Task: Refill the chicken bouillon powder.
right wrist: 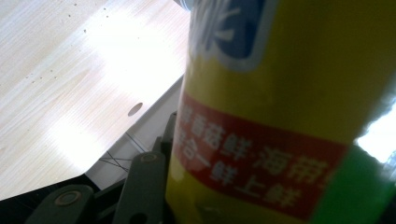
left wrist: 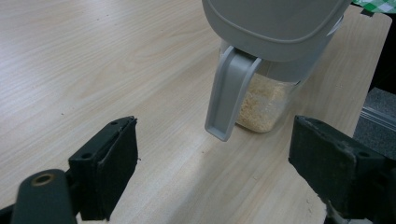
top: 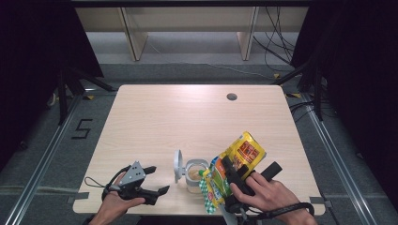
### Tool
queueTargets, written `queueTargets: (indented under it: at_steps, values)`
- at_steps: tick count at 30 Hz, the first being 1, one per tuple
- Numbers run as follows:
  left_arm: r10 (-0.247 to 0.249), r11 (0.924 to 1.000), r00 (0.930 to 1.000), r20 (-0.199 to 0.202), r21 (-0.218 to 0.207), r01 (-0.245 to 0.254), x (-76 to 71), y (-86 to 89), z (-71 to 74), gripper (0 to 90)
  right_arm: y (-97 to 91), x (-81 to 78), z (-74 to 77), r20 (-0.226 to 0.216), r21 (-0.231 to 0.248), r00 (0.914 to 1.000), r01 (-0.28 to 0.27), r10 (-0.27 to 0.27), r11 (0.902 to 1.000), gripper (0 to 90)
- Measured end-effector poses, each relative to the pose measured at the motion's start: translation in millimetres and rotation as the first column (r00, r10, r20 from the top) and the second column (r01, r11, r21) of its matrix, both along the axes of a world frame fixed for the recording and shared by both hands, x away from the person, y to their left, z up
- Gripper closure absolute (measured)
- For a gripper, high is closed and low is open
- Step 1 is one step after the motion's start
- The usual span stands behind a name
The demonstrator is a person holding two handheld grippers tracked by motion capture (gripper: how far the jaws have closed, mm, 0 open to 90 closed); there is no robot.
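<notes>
Yellow and shiny, the bag [top: 237, 161] is tipped over the little clear jar [top: 195, 176] near the front edge of the table [top: 187, 117]. The jar already has some pale grains in the bottom, and its grey lid [top: 178, 165] stands flipped up on the left side.

Things could get messy from here. The jar's mouth is small and the bag is big and floppy, so if the bag tips too fast, grains may miss and spill on the table. The jar also sits close to the near edge with nothing holding it, so a bump from the bag could knock it over or push it off.

Over on the right, the right gripper [top: 232, 180] is pinching the bag about halfway up, with its jaws part way closed on it. To the left of the jar, the left gripper [top: 152, 180] has its jaws spread wide. It holds nothing and touches nothing, just pointing at the jar from beside it.
</notes>
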State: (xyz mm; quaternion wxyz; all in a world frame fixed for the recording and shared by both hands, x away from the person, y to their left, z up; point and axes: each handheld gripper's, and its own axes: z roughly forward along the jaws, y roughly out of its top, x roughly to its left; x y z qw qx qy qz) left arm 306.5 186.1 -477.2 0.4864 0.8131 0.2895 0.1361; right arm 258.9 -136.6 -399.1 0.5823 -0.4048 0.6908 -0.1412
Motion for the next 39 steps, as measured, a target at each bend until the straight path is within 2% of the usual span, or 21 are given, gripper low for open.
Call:
queueTargets:
  at_steps: [4, 5, 10, 14, 16, 17, 19, 20, 21, 22, 23, 25, 29, 30, 32, 33, 34, 35, 37, 39]
  values:
    - [0.001, 0.9999, 1.0000, 0.004, 0.013, -0.001, 0.0, 0.6, 0.6, 15.2, 0.5, 2.0, 2.0, 0.002, -0.006, 1.0000, -0.007, 0.007, 1.0000, 63.3]
    - [0.007, 0.9999, 1.0000, 0.002, 0.012, -0.007, -0.6, 0.3, 0.7, 15.2, -1.2, 2.2, 1.7, -0.001, 0.012, 1.0000, 0.007, -0.006, 0.9999, 63.3]
    - [0.000, 1.0000, 1.0000, -0.001, 0.002, 0.000, -0.1, 0.1, 0.0, 15.2, -3.9, 2.9, 1.9, -0.002, 0.026, 0.9998, 0.020, -0.020, 0.9995, 63.3]
    - [0.003, 0.9998, 1.0000, 0.003, 0.020, -0.003, 0.0, 0.6, 0.5, 15.1, -6.2, 3.0, 1.8, -0.004, 0.015, 0.9998, 0.019, -0.019, 0.9997, 63.3]
    - [-0.001, 1.0000, 1.0000, 0.001, 0.006, 0.001, 0.1, 0.2, 0.0, 15.1, -7.7, 2.2, 1.0, -0.006, 0.028, 0.9996, 0.029, -0.029, 0.9992, 63.3]
    - [-0.001, 1.0000, 1.0000, 0.001, 0.007, 0.001, 0.1, 0.2, 0.0, 15.1, -7.9, 2.5, 2.1, -0.001, 0.015, 0.9997, 0.022, -0.022, 0.9996, 63.3]
    - [0.008, 1.0000, 1.0000, -0.001, 0.003, -0.008, -0.5, -0.6, -0.1, 15.1, -9.2, 2.1, 1.8, -0.003, 0.017, 0.9997, 0.025, -0.025, 0.9995, 63.3]
    - [0.001, 0.9996, 1.0000, 0.004, 0.029, -0.002, 0.2, 1.0, 0.5, 15.1, -10.0, 1.6, 1.3, 0.012, 0.020, 0.9997, 0.019, -0.019, 0.9996, 63.3]
    - [0.003, 0.9997, 1.0000, 0.004, 0.025, -0.003, 0.2, 0.8, 0.5, 15.1, -10.2, 1.7, 1.9, -0.003, 0.013, 0.9996, 0.027, -0.027, 0.9995, 63.3]
    - [0.004, 0.9998, 1.0000, 0.003, 0.018, -0.004, 0.0, 0.5, 0.4, 15.2, -11.1, 1.0, 1.3, 0.011, 0.019, 0.9996, 0.024, -0.025, 0.9995, 63.3]
    - [0.003, 0.9999, 1.0000, 0.001, 0.014, -0.003, -0.2, 0.3, 0.3, 15.1, -11.3, 1.0, 1.4, -0.004, 0.019, 0.9995, 0.031, -0.031, 0.9993, 63.3]
    - [0.009, 1.0000, 1.0000, -0.002, 0.000, -0.009, -0.5, -0.7, -0.2, 15.1, -12.1, 0.3, 1.0, -0.004, 0.023, 0.9995, 0.033, -0.033, 0.9992, 63.3]
    - [-0.002, 0.9997, 1.0000, 0.006, 0.023, 0.002, 0.6, 0.8, 0.3, 15.1, -12.9, -1.7, -0.1, -0.009, 0.022, 0.9994, 0.033, -0.033, 0.9992, 63.3]
    - [0.001, 0.9999, 1.0000, 0.003, 0.013, -0.001, 0.3, 0.1, 0.1, 15.2, -13.3, -2.8, -1.1, 0.002, 0.036, 0.9993, 0.037, -0.037, 0.9987, 63.3]
    - [0.005, 1.0000, 1.0000, -0.003, -0.001, -0.005, -0.5, -1.3, -0.3, 15.1, -12.0, -1.9, -0.1, -0.010, 0.023, 0.9997, 0.022, -0.022, 0.9995, 63.3]
    - [-0.005, 0.9993, 0.9999, 0.009, 0.037, 0.005, 0.8, 1.1, 0.7, 15.1, -11.5, -1.8, -0.1, -0.011, 0.021, 0.9997, 0.020, -0.020, 0.9996, 63.3]
    - [-0.005, 0.9994, 0.9999, 0.010, 0.035, 0.005, 0.8, 1.0, 0.7, 15.1, -11.0, -2.8, -0.4, -0.012, 0.028, 0.9994, 0.032, -0.031, 0.9991, 63.3]
    - [0.004, 1.0000, 1.0000, -0.002, 0.000, -0.004, -0.4, -1.1, -0.3, 15.1, -9.8, -2.5, 0.2, -0.010, 0.016, 0.9997, 0.021, -0.020, 0.9997, 63.3]
    - [0.006, 0.9999, 1.0000, 0.000, 0.012, -0.006, -0.2, -0.2, 0.1, 15.1, -8.1, -3.4, -0.5, -0.014, 0.029, 0.9996, 0.023, -0.023, 0.9993, 63.3]
    - [0.003, 0.9999, 1.0000, 0.001, 0.016, -0.003, -0.2, 0.1, 0.4, 15.1, -5.9, -2.7, -0.1, -0.012, 0.020, 0.9998, 0.015, -0.014, 0.9997, 63.3]
